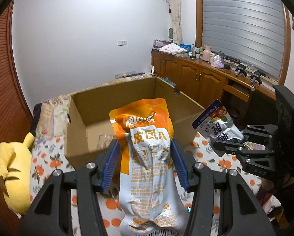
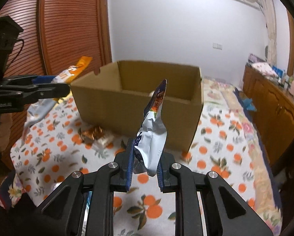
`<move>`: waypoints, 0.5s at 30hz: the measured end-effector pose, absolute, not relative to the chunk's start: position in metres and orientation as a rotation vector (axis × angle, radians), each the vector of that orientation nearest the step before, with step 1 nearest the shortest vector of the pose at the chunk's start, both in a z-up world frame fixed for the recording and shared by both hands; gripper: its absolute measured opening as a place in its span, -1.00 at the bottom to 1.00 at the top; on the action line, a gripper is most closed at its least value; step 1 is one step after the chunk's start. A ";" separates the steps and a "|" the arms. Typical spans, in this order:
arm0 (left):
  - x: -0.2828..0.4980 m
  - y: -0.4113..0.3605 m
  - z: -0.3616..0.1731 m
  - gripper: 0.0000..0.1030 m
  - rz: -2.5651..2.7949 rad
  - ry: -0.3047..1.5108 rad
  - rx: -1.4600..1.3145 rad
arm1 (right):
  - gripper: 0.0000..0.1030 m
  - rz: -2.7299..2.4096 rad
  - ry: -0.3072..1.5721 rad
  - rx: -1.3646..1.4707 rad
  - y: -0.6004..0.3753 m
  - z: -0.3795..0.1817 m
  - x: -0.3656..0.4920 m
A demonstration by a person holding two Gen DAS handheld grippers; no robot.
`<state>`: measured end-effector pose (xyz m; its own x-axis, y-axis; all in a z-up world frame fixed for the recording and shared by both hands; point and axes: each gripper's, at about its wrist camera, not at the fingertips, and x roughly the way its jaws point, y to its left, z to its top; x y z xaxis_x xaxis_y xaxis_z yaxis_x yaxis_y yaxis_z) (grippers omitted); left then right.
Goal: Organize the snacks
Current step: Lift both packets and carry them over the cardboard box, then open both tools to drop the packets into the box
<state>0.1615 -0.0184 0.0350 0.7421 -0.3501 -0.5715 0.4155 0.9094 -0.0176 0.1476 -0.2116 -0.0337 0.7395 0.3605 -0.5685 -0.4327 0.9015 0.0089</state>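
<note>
While the left gripper [image 1: 145, 163] clamps its blue pads [image 1: 111, 165] on either flank of an orange-and-white snack pouch [image 1: 147, 157], the pouch stands upright between them, its orange top edge reaching up in front of the open cardboard box [image 1: 115, 94]. The right wrist view shows the same pouch from the side [image 2: 76, 72], lifted clear of the orange-print bedsheet [image 2: 215, 153].

The right gripper [image 2: 145, 167] is closed tight on a thin blue-and-white snack packet [image 2: 152, 129]; the pads pinch its lower, crumpled end and the packet rises edge-on, tilted slightly right, its blue top corner level with the box's near wall. In the left wrist view that packet [image 1: 217, 122] is held off the sheet, to the right of the box.

The box sits on the bed with flaps open; its interior shows bare cardboard floor where visible, with something pale just behind the near wall that I cannot identify. A small brown-and-white wrapped snack [image 2: 95, 135] lies on the sheet just beside the box's near left corner, blurred.

Further out: a yellow plush toy [image 1: 15, 169] at the bed's left edge, wooden cabinets [image 1: 196, 76] along the right wall with clutter on top, a slatted window blind [image 1: 243, 23] above them.
</note>
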 end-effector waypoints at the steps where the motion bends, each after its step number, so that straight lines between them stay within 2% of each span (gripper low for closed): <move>1: 0.166 -0.018 0.037 0.02 -0.418 0.601 0.114 | -0.65 0.441 0.590 -0.131 -0.212 -0.030 0.149; 15: 0.245 -0.011 0.053 0.02 -0.374 0.612 0.132 | -0.65 0.500 0.532 -0.163 -0.203 0.007 0.211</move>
<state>0.2451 -0.0111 0.0531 0.7539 -0.3032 -0.5829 0.3805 0.9247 0.0111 0.2107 -0.2030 0.0069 0.7457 0.4132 -0.5226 -0.4958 0.8682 -0.0210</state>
